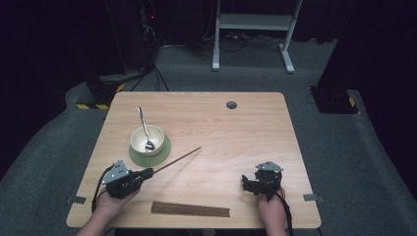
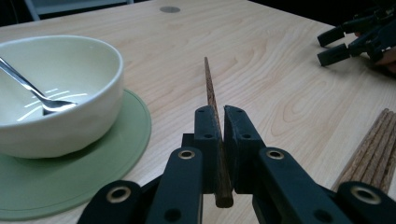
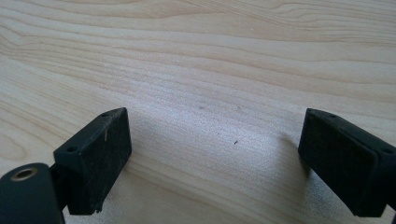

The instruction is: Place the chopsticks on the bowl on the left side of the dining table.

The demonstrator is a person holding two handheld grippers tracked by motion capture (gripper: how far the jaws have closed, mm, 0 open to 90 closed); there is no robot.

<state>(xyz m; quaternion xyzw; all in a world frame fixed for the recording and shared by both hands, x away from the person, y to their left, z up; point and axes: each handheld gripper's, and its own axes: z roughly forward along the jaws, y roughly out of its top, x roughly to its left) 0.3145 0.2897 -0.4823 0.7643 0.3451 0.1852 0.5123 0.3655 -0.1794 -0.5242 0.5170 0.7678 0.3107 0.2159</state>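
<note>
My left gripper [image 1: 147, 172] is shut on a single brown chopstick [image 1: 178, 159] that points up and right over the table, just right of the bowl. In the left gripper view the chopstick [image 2: 212, 100] runs between the closed jaws of the left gripper [image 2: 220, 122], its blunt end sticking out below them. A cream bowl [image 1: 147, 139] with a metal spoon [image 1: 144, 127] in it stands on a round green mat [image 1: 162, 153]. My right gripper [image 1: 246, 183] rests open at the table's right front, its pads [image 3: 100, 154] wide apart over bare wood.
A bundle of several brown chopsticks [image 1: 191, 209] lies along the front edge of the wooden table [image 1: 236, 137]. A grey cable hole [image 1: 231, 104] sits near the far edge. A white desk frame [image 1: 253, 29] stands on the carpet beyond.
</note>
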